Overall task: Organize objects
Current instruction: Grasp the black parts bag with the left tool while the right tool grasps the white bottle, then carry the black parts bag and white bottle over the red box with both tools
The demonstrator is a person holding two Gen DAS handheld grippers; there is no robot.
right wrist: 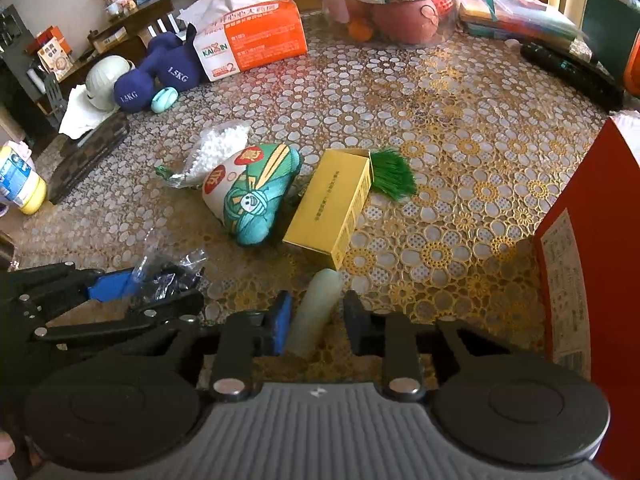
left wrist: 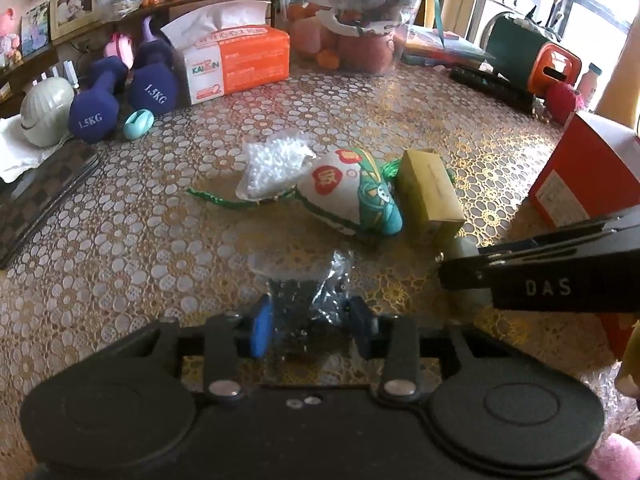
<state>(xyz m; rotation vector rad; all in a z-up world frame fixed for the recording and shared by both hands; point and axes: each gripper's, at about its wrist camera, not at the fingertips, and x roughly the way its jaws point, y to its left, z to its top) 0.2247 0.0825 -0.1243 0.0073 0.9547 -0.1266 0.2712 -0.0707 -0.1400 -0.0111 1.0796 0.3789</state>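
I see the table (left wrist: 168, 240) spread with a gold-and-white flower-pattern cover, and it carries everything else. At its right edge stands a tall red box (right wrist: 600, 208). At the far side sit the orange-and-white tissue box (left wrist: 236, 60) and, left of it, two dark blue dumbbells (left wrist: 120, 96) with a small teal holder (left wrist: 138, 123) touching the front of them.

In the middle of the table lies the stuffed pouch (right wrist: 248, 196), white and green with red patches, tilted on its side. A clear bag of white beads (left wrist: 272, 164) rests against its far left side, and a yellow carton (right wrist: 332, 216) lies just beside it on the right, with a green tassel (right wrist: 394, 178) showing behind the carton's far end.

My left gripper (left wrist: 314, 326) points down at the table. Between its fingers sits a small clear bag of dark small parts (left wrist: 308, 292); the blue pad (left wrist: 262, 328) and the opposite finger both meet the bag's sides, so I read it as clamped on the bag, which lies on the table near me.

My right gripper (right wrist: 316, 320), just right of the left one, also points down. A pale green cylinder (right wrist: 316, 312) lies on the table between its fingers, its far end just short of the yellow carton. The left pad touches it and the right finger sits against its other side, so I count it as gripped.
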